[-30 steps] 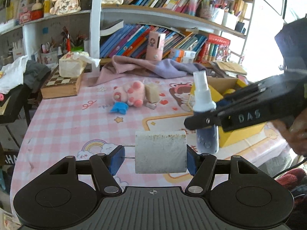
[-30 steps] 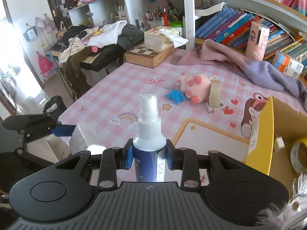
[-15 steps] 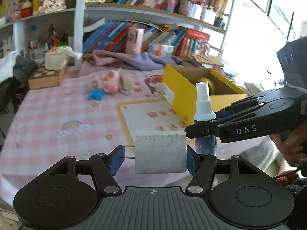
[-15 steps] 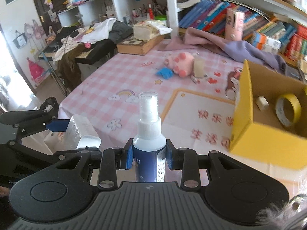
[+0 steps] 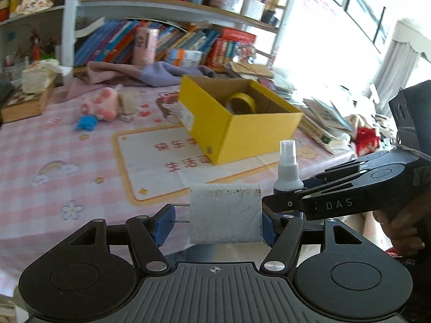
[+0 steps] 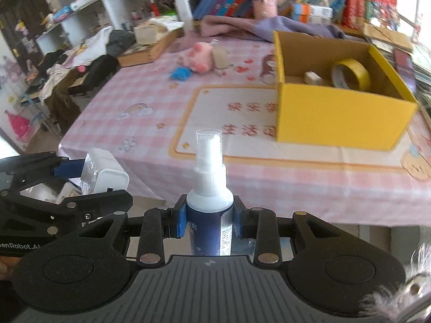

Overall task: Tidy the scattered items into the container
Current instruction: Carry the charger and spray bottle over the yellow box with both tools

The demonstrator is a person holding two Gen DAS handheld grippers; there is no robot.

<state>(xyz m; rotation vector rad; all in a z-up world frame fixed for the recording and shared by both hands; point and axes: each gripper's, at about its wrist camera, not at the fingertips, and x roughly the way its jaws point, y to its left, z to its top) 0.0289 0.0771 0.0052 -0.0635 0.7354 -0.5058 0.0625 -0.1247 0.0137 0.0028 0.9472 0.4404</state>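
The open yellow cardboard box sits on the pink checked tablecloth, holding a roll of yellow tape and a small beige block. Short of the table's near edge, the right gripper is clamped on an upright blue spray bottle with a white pump and clear cap. Beside it, the left gripper holds a white rectangular block with speckled edges between its blue pads. A pink plush toy lies well beyond the box.
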